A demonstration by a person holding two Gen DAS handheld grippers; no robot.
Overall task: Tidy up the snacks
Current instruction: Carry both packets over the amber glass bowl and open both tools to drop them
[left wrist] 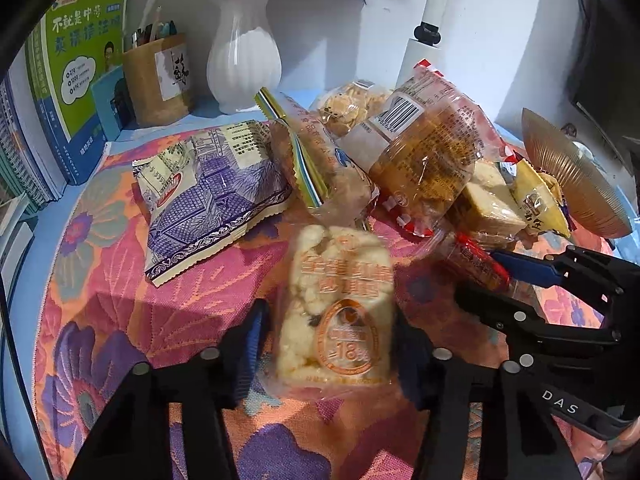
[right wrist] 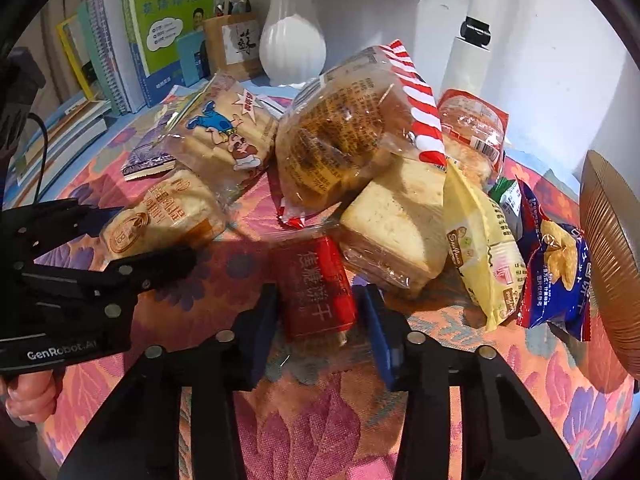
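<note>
Snacks lie heaped on a flower-patterned cloth [left wrist: 120, 280] spread over the counter, and 2 of them sit in the tools at the near edge of the pile. At left, the left tool [left wrist: 332, 344] has its blue pads against both sides of a clear pack of pale puffed cake [left wrist: 340, 308], jaws about halfway in; whether the pads press firmly on the soft wrapper cannot be told. Beside it, the right tool [right wrist: 320, 320] has nearly closed on a red biscuit pack [right wrist: 316, 292], squeezing it at the sides. That pack lies touching a wrapped sponge cake [right wrist: 396, 224], under a leaning round bread with red-striped wrapper [right wrist: 344, 132]. Lifting well here probably means raising each pack straight up, slowly, so the red one slips free without toppling the pile. Gentle pressure on the puffed cake should spare it from crushing. At far right a ribbed brown dish [right wrist: 612, 264] stands tilted near the pile, possibly the destination.
</note>
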